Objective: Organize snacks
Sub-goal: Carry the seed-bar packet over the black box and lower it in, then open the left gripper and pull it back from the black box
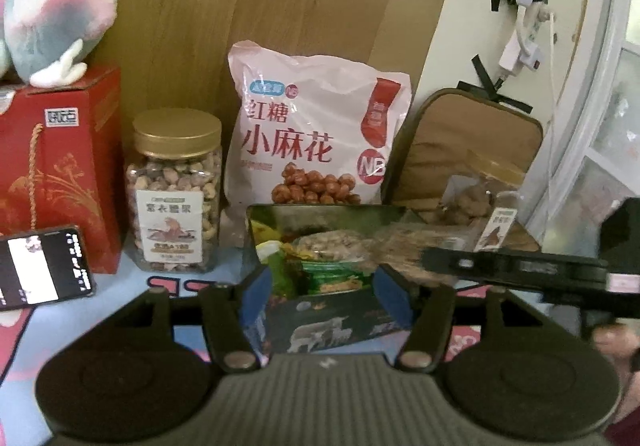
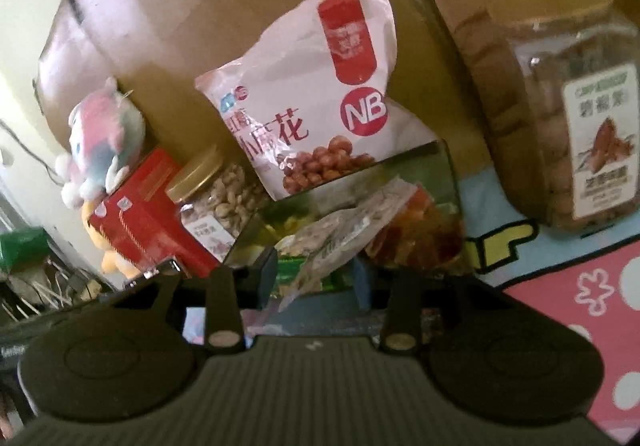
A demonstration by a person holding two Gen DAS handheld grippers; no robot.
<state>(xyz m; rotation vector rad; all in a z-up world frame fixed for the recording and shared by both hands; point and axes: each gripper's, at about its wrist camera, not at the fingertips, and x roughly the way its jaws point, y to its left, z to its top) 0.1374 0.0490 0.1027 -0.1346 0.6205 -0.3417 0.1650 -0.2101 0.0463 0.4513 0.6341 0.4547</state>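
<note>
An open tin box with sheep printed on its front stands on the mat, and my left gripper is open above its near edge, blue pads to either side. Inside lie a green packet and a clear packet of nuts. From the right, the fingers of my right gripper reach over the box. In the right wrist view the right gripper is open over the box. The clear nut packet slants between the fingers with gaps at the sides. A red-orange packet lies beside it.
Behind the box a pink snack bag leans on a brown board. A gold-lidded nut jar, a red gift box with a plush toy and a phone are on the left. A second jar stands right.
</note>
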